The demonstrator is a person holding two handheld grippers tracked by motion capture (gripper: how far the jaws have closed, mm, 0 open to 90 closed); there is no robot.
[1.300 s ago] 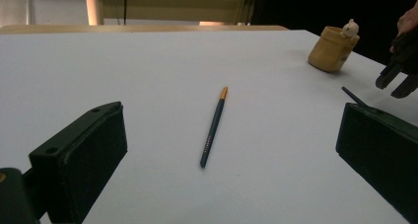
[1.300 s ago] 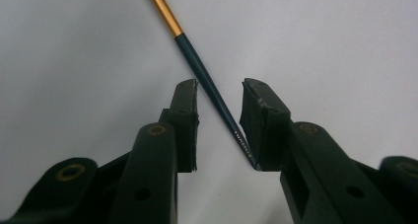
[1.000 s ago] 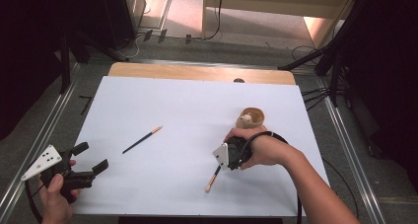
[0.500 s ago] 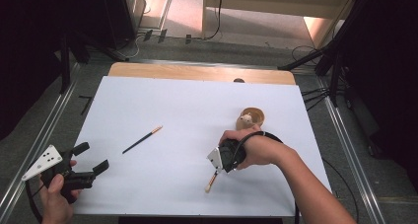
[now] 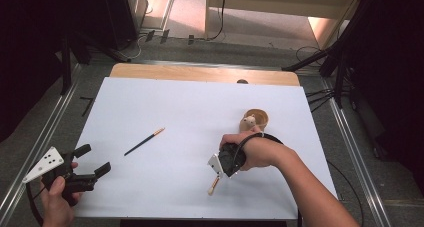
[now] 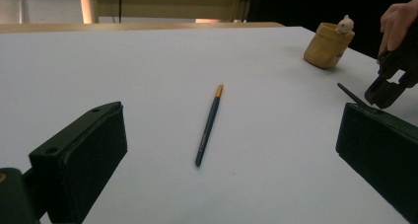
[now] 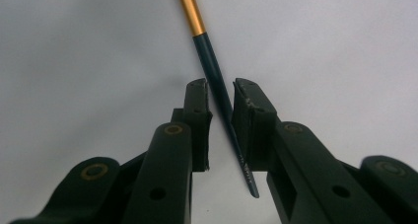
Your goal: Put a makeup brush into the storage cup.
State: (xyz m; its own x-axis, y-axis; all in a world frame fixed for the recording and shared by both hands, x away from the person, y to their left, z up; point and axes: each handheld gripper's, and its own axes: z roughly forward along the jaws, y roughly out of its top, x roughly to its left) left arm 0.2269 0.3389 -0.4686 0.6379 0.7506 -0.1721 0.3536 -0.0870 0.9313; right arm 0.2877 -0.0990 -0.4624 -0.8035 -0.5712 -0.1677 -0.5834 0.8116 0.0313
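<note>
Between right claw (image 7: 219,103) jaws, brush (image 7: 217,86), narrowly flanked.

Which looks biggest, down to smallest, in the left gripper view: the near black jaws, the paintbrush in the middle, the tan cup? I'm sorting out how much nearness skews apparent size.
1. Left tool, its black jaws: largest, but nearest the camera.
2. Paintbrush: long, very thin.
3. Tan cup: smallest-looking, but farthest off, so its true rank against the paintbrush is unsure.

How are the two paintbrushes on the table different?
The far brush lies alone on the white sheet; the near brush lies between the right tongs. The far brush points toward the left tongs, which are wide open. Both look thin and dark with orange-gold bands.
</note>
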